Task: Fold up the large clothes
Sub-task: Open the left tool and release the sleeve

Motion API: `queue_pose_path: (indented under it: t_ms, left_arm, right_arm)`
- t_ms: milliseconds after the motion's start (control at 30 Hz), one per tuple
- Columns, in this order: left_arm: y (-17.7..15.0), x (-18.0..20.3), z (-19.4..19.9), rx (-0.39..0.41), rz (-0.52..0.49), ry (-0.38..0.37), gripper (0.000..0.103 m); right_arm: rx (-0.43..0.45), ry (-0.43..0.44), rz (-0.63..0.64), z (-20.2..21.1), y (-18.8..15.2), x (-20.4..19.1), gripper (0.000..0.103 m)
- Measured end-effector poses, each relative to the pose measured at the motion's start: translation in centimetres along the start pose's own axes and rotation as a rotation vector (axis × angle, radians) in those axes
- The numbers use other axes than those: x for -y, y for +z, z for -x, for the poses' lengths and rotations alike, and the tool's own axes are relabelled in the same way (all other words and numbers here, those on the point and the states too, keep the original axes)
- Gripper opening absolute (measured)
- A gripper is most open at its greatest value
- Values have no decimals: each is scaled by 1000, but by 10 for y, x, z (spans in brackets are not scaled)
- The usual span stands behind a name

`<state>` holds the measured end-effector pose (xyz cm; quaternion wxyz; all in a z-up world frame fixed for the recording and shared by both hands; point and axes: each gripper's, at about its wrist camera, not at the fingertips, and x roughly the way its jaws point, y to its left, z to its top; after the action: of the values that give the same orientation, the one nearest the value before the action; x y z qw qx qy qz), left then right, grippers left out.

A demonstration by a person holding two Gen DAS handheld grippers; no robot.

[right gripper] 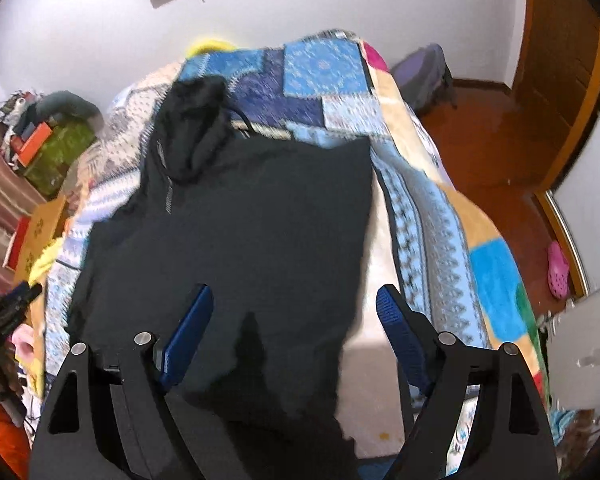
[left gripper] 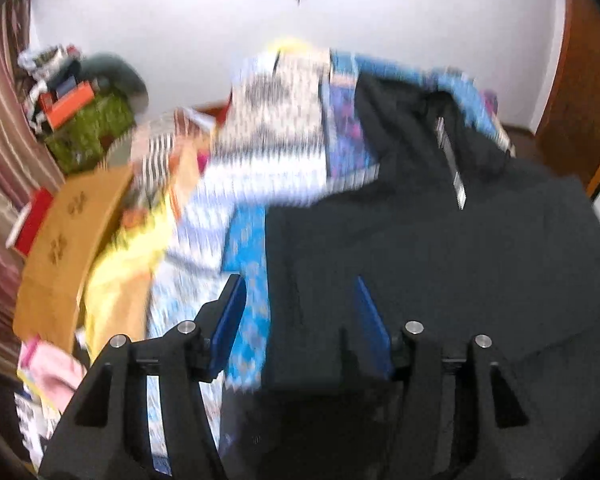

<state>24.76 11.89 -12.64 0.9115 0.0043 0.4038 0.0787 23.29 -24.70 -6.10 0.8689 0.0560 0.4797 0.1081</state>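
Two grippers hover with fingers spread wide and empty: left gripper point(left gripper: 298, 294), right gripper point(right gripper: 294, 300). A black hoodie point(right gripper: 240, 216) lies flat on the patchwork-quilted bed point(right gripper: 440, 216), beneath both, its right edge near bare quilt.

My tongs: black frames with blue pads point(right gripper: 188, 332). Jacket point(right gripper: 240, 216): plain black. Quilt point(right gripper: 324, 68): blue, white and tan patchwork with small printed motifs. Box point(left gripper: 68, 240): orange-brown. Shoe point(right gripper: 558, 270): pink. Floor point(right gripper: 484, 148): reddish-brown.
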Motion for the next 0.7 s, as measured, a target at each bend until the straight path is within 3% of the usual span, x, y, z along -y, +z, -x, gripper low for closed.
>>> queue_pose_path:
  t_ms: [167,300,467,700]
  left_arm:
    - [45,10,25,141,4,-53,67]
    - [81,23,19,190,-4,-42,67]
    - [115,35,-8,189,3,-35,67]
    - [155,47,-69,129,0,-75,67]
  right_arm:
    - [81,-1,62,9,29,-21,81]
    - [155,5,89,14,52,-35,81]
    - [219,31,100,6,91,-50,81]
    - [178,41,93,-43,143,-62,81]
